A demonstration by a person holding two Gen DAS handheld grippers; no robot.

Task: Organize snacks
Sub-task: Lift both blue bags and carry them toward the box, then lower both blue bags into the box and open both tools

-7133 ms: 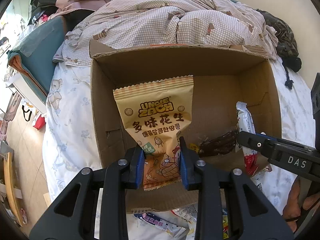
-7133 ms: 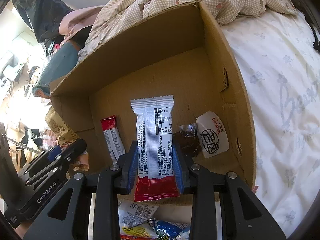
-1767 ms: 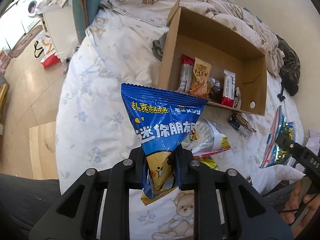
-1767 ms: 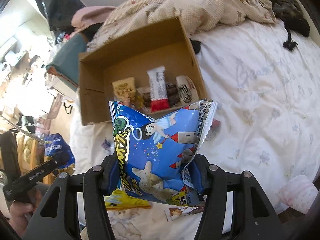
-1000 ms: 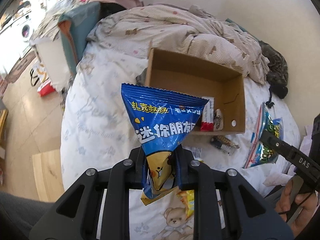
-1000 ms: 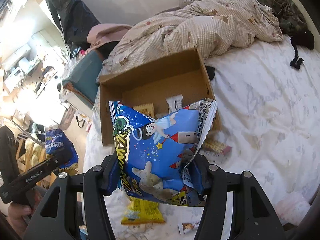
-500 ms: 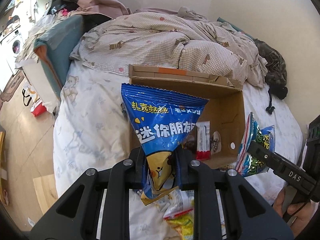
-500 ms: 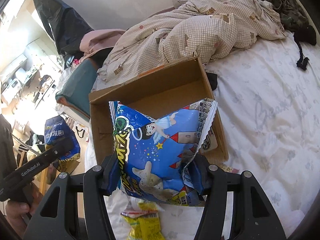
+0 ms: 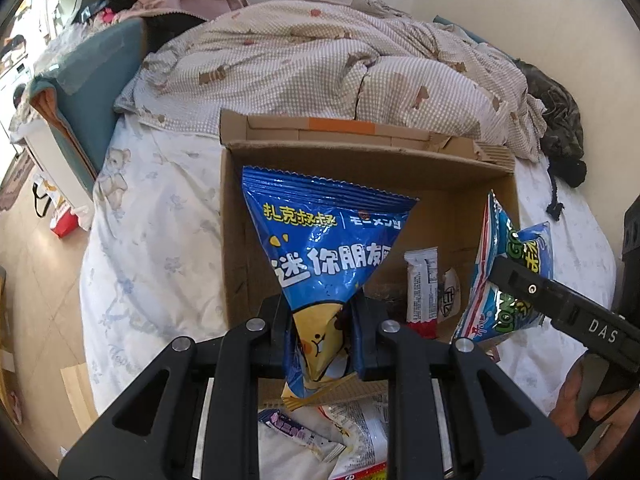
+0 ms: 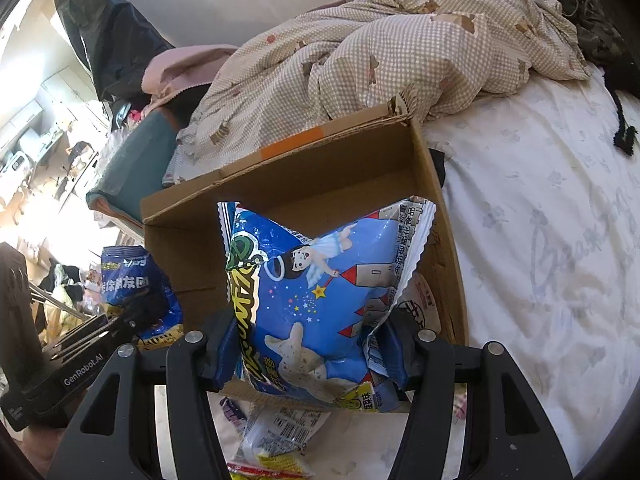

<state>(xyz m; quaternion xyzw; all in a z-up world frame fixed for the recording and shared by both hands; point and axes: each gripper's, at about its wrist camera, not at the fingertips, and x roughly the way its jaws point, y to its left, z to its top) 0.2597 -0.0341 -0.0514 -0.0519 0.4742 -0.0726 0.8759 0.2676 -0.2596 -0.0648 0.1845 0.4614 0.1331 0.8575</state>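
Note:
An open cardboard box [image 9: 240,240] [image 10: 192,256] sits on the bed. My left gripper [image 9: 322,334] is shut on the lower corner of a blue triangular snack bag [image 9: 326,248], held upright over the box's near left part. My right gripper [image 10: 310,346] is shut on a puffy blue bag with a cartoon fairy [image 10: 316,300], over the box's near right part. Each bag also shows in the other view: the fairy bag [image 9: 504,280] at the right, the triangular bag [image 10: 134,284] at the left. A white-and-red bar [image 9: 421,292] and a round white pack [image 9: 450,294] lie inside the box.
Loose snack packets [image 9: 348,436] [image 10: 276,440] lie on the white floral sheet in front of the box. A checked quilt [image 9: 320,68] is heaped behind it. A dark garment [image 9: 560,120] lies at the far right. The bed edge and floor [image 9: 36,280] are at the left.
Both grippers have carried their bags forward and a little down toward the box. The box now looks larger and sits directly under the bags; both grips are unchanged.

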